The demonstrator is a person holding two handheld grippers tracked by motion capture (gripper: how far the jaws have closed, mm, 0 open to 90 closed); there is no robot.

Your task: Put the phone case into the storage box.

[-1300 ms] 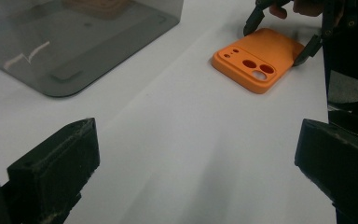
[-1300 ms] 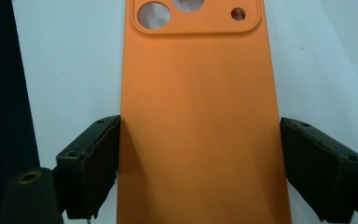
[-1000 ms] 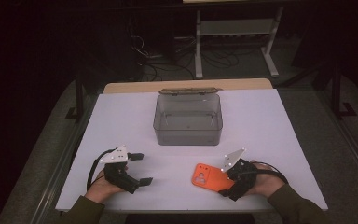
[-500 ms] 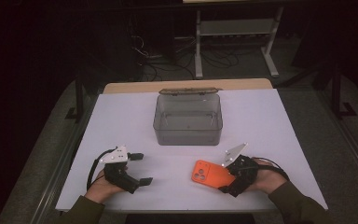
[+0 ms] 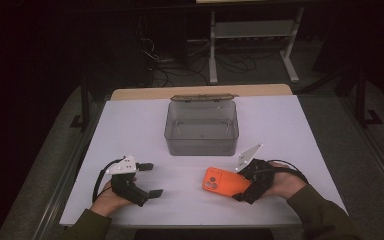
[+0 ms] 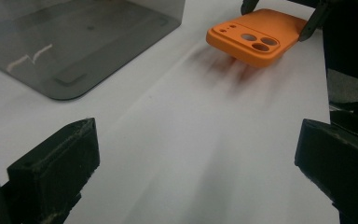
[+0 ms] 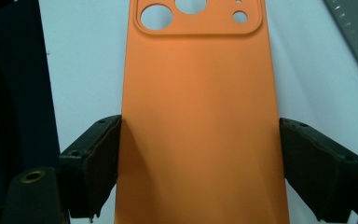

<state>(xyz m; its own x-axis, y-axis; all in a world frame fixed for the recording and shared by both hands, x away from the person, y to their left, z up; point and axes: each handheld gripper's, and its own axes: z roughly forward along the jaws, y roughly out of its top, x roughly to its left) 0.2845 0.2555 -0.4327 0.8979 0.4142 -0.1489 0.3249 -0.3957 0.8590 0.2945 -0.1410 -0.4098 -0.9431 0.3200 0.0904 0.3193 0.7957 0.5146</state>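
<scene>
The bench (image 5: 130,125) in front of me is covered in white, and I work at its near edge. Toward the far middle sits a grey see-through box (image 5: 202,127), open at the top, with its lid (image 5: 202,98) lying just behind it.

My right tongs (image 5: 240,186) hold the orange case (image 5: 225,181) at the near right, well in front of the box. In the right gripper view the two black jaws press the long edges of the case (image 7: 200,121) from either side, its camera cut-outs pointing away from me. From the left gripper view the case (image 6: 254,37) looks raised a little off the bench, with a shadow beneath it.

My left tongs (image 5: 149,179) rest low at the near left, well apart from the case. Their jaws stand wide with nothing between them, and I see bare white bench (image 6: 191,140) in the gap.
</scene>
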